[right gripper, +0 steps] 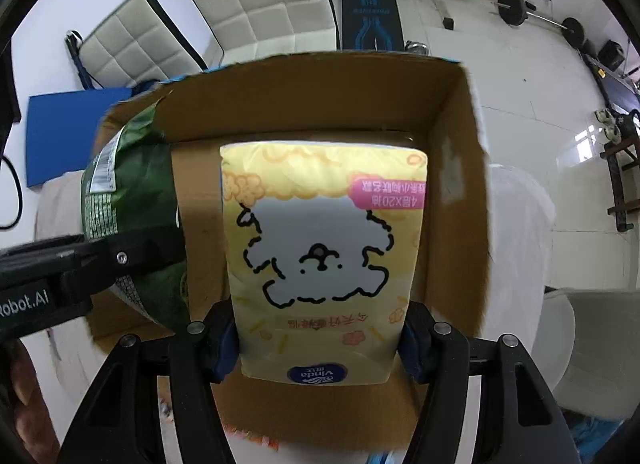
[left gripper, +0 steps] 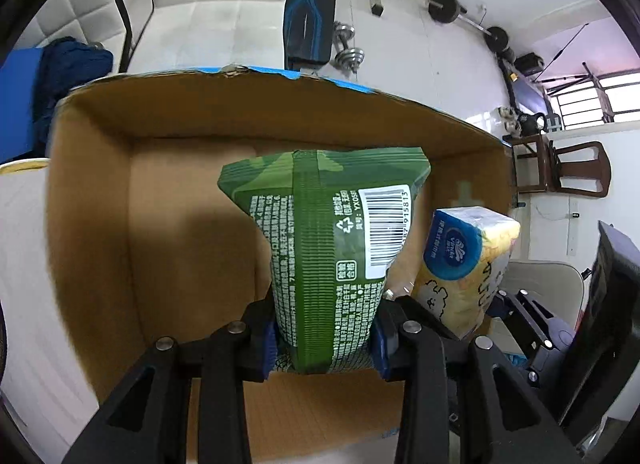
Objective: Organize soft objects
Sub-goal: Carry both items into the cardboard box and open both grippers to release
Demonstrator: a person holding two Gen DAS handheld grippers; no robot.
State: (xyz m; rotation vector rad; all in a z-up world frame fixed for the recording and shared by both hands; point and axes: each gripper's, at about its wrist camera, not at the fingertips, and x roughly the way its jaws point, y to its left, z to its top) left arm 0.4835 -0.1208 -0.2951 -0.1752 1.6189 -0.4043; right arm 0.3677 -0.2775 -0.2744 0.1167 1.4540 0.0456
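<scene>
two packs over cardboard box (left gripper: pixel 96 224) | left hand-held gripper (left gripper: pixel 324 348) clamps green pack (left gripper: pixel 320 232) | right hand-held gripper (right gripper: pixel 318 344) clamps yellow tissue pack (right gripper: pixel 320 224) | gym room

Green pack (left gripper: pixel 324 248) left of tissue pack (right gripper: pixel 320 248), both over box (left gripper: pixel 168 112)

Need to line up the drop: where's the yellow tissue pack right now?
The yellow tissue pack is clamped in the right gripper, over the open cardboard box. The green pack in the left gripper is beside it, on its left.
</scene>
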